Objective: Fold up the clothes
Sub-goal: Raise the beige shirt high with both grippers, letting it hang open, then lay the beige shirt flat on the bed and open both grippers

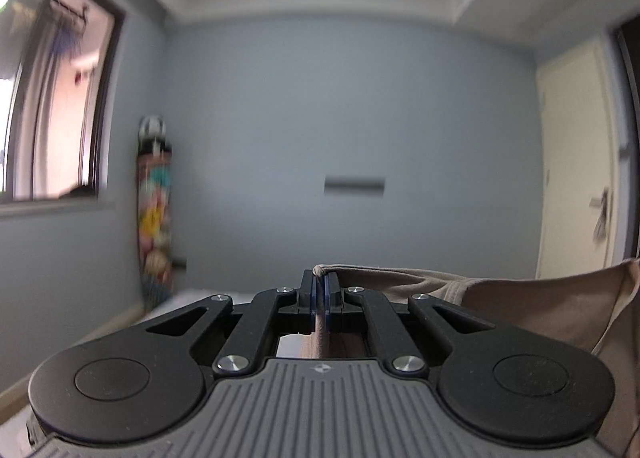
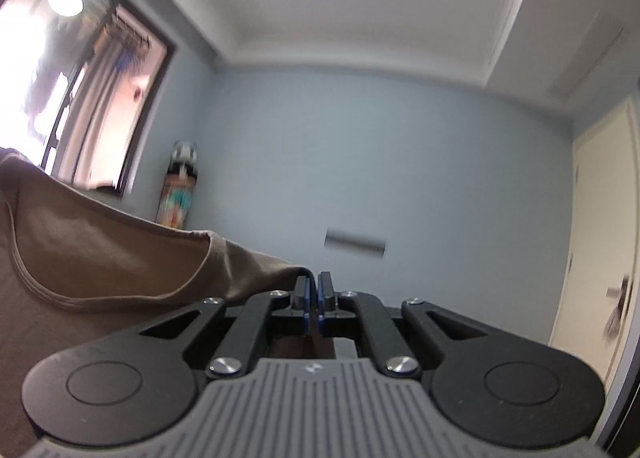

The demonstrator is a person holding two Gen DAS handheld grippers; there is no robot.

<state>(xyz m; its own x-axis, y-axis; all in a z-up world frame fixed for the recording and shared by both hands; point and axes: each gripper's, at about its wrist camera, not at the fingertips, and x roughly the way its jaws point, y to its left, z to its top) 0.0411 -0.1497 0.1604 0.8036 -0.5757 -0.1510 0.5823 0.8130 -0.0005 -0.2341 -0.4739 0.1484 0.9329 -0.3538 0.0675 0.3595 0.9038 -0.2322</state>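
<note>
Shirt (image 2: pixel 100 258), tan and soft, hangs in the air between both tongs, each clamped on a top edge: left tongs (image 1: pixel 320 290), right tongs (image 2: pixel 313 294). Light and limp, probably a knit; shoulder seams look the surest hold.

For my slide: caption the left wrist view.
Left gripper shut on a tan shirt, held up facing a blue wall.

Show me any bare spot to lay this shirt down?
None visible: both views aim at the blue wall. Shirt is stretched between left gripper and right gripper. Only a pale strip below the skateboard shows, blurred.
</note>
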